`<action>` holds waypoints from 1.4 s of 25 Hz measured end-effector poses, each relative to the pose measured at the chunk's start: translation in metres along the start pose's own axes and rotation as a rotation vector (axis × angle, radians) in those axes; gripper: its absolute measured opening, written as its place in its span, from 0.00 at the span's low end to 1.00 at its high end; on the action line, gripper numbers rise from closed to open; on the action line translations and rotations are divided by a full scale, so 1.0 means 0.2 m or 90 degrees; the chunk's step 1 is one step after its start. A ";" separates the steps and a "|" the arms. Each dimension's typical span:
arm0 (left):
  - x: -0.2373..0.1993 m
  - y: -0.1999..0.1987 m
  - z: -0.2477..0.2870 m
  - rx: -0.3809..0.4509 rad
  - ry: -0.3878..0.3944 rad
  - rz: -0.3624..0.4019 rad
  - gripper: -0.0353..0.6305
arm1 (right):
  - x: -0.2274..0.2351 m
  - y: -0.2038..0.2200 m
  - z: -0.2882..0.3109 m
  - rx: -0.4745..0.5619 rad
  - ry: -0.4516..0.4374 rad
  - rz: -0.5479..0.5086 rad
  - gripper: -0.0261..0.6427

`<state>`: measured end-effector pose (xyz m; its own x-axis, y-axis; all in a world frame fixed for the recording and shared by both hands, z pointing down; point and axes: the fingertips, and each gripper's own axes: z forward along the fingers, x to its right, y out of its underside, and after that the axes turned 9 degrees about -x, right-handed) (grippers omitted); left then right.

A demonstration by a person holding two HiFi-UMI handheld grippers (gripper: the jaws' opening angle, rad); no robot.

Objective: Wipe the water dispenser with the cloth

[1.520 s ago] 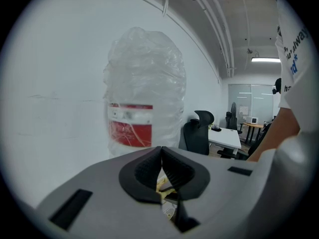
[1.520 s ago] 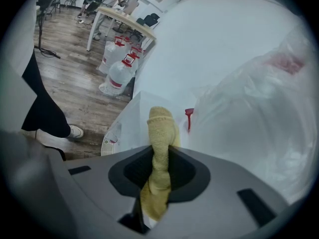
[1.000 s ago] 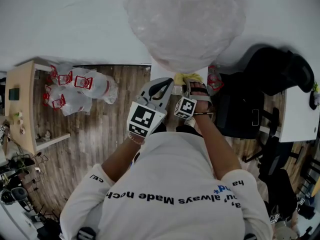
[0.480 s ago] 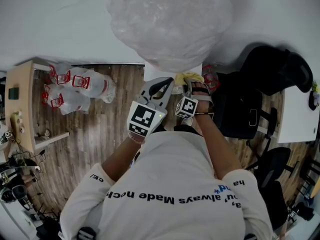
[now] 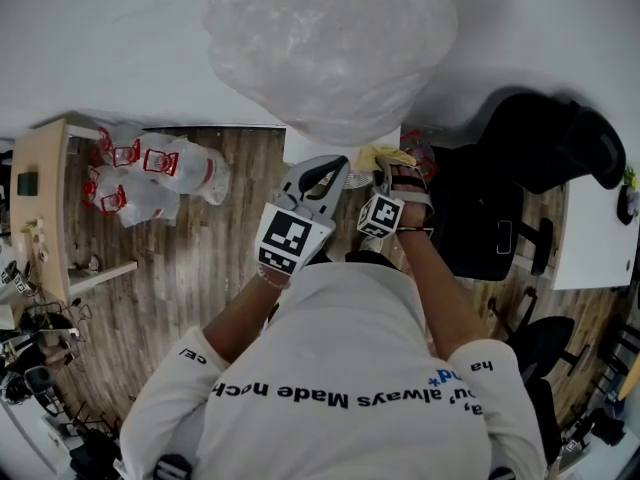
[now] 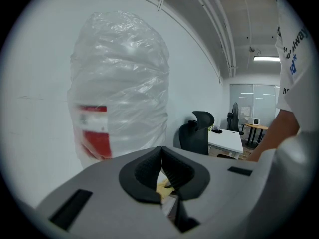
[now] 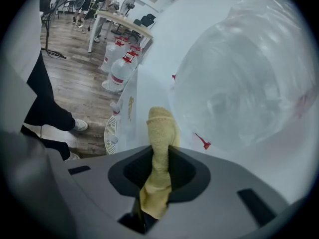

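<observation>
The fingers of the right gripper (image 7: 159, 156) are clenched on the yellow cloth (image 7: 160, 128), which runs up between them. A folded wad stands out past the fingertips and a loose tail hangs back behind them. Just ahead of the wad is the white body of the water dispenser (image 7: 142, 96). Its plastic-wrapped bottle (image 7: 234, 78) sits on top, above and to the right of the fingers. I cannot tell whether the wad touches the casing. The left gripper (image 6: 162, 171), just beside the right one, has its fingers closed together on nothing; a bit of yellow shows beyond them.

The step in hand looks like wiping the dispenser's upper casing, just below the bottle. To do it well, I judge the wad should be pressed flat, so that the terry rather than the hard fingertips meets the casing. Strokes should overlap and run along the shoulder, staying clear of the wrap so it does not snag. The grip needs to be firm, because friction could drag the cloth out of the fingers.
</observation>
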<state>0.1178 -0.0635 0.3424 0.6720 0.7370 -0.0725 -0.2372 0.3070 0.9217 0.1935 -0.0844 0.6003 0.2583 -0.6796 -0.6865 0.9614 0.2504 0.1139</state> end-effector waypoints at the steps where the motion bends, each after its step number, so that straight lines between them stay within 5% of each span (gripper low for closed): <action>1: 0.00 0.00 0.00 -0.001 -0.001 0.000 0.08 | 0.02 0.01 0.00 0.001 0.004 0.006 0.17; 19: -0.16 0.06 -0.07 -0.030 -0.022 -0.008 0.08 | 0.62 0.22 0.37 -0.047 0.068 0.032 0.17; 35: -0.28 0.08 -0.09 -0.044 -0.029 -0.014 0.08 | 0.52 0.16 0.47 -0.025 -0.006 0.058 0.16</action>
<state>0.0638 -0.0894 0.3550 0.7080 0.7024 -0.0731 -0.2689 0.3638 0.8918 0.2590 -0.2110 0.6002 0.3462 -0.6589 -0.6678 0.9292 0.3391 0.1472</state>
